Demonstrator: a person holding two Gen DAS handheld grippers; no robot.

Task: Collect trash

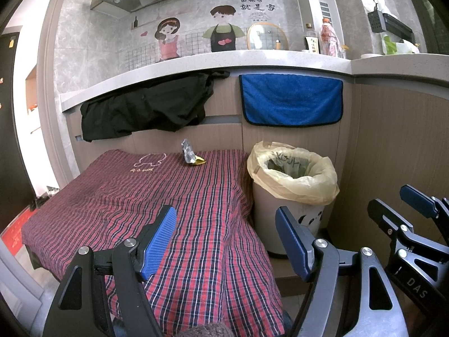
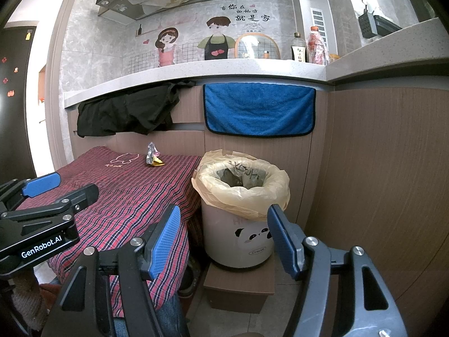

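Still untouched: crumpled foil wrapper (image 1: 188, 155) with a yellow scrap at the far edge of the plaid cloth (image 1: 168, 210), left of the lined trash bin (image 1: 291, 185). Left gripper (image 1: 224, 238) released, jaws wide over the cloth, nothing between; right gripper (image 2: 221, 238) likewise spread and empty, framing the bin. Only the right view exposes the brown box (image 2: 238, 286) under the bin.

Crumpled silver-and-gold wrapper (image 1: 190, 156) on plaid cloth (image 1: 140, 196), beside lined bin (image 1: 291, 191)
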